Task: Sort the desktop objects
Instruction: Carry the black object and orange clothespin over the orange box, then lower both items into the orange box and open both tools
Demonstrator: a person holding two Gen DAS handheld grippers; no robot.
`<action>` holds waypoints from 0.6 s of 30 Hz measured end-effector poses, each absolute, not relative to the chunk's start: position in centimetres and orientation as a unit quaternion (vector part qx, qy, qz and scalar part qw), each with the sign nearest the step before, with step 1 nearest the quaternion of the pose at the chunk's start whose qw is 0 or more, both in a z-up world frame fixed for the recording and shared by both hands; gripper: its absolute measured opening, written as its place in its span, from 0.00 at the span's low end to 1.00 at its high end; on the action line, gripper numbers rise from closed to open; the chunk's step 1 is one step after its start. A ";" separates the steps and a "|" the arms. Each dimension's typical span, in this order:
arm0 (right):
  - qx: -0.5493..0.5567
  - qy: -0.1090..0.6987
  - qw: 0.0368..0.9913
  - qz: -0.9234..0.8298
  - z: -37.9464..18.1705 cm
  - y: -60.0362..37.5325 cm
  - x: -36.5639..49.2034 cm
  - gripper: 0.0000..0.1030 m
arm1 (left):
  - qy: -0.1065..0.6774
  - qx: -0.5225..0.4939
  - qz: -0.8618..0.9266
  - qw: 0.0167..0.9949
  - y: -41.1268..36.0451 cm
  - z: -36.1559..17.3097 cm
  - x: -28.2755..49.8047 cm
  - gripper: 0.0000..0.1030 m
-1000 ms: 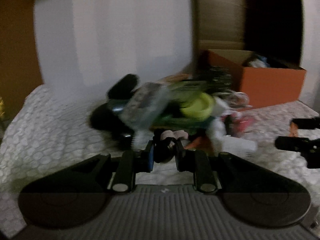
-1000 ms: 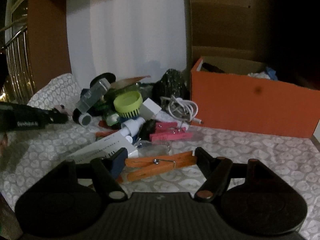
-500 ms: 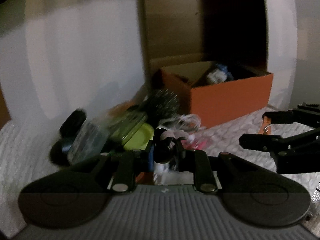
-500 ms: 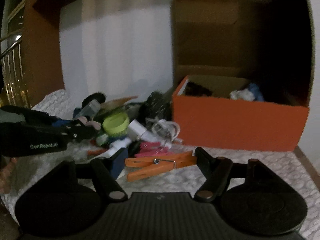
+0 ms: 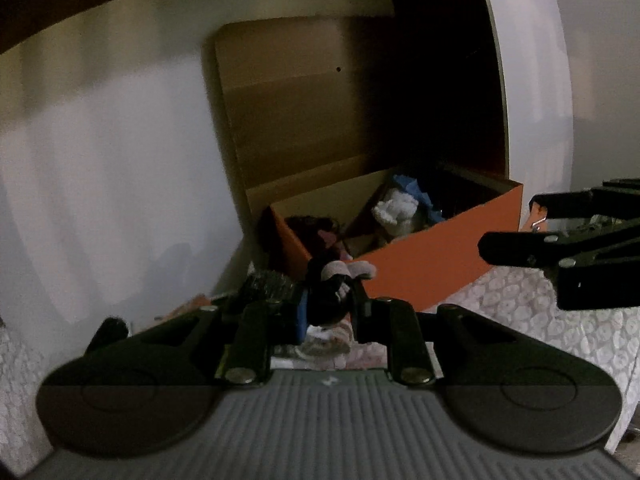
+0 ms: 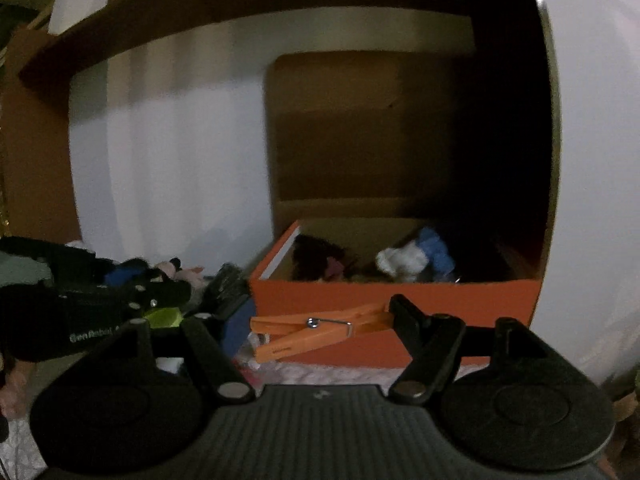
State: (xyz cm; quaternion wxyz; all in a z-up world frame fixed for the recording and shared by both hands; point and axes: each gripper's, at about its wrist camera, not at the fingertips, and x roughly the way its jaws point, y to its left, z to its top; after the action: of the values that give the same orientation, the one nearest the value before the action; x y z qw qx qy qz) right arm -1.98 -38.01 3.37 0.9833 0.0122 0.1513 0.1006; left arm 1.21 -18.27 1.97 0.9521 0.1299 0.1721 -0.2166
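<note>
Both grippers have risen off the cluttered table and swung toward the orange box [image 6: 394, 294], which now fills the middle of both views where a second ago the pile of objects did; the clutter has dropped low and to the left.

The right gripper [image 6: 320, 326] is closed across the length of an orange clothespin [image 6: 316, 330], holding it crosswise just in front of the box's near wall. The peg looks light and stiff, with a metal spring at its middle; gripped end to end like this it could pivot, so a hold on the flat sides near the spring seems safer.

The left gripper [image 5: 330, 306] is clamped on a small dark soft toy [image 5: 332, 288] with pale pink parts, carried near the box's left corner. It looks soft and light, squashing between the fingers, so it should not slip easily.

Inside the box lie a white and blue bundle [image 6: 416, 258] and something dark.
</note>
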 end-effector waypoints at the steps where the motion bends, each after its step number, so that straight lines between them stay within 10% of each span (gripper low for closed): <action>1: 0.012 0.149 0.984 0.098 3.5 -38.3 -1.9 0.71 | 0.172 0.131 -0.216 0.952 -18.5 2.1 1.4 0.21; 18: 0.001 0.137 0.988 0.076 5.2 -41.4 2.8 0.71 | 0.166 0.177 -0.163 0.956 -23.1 2.7 7.4 0.21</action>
State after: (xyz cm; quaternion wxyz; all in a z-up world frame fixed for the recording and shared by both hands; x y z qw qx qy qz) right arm 2.83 -41.43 5.22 0.9877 0.0011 0.1367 0.0757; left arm 7.39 -23.11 2.69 0.9563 0.1770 0.1659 -0.1629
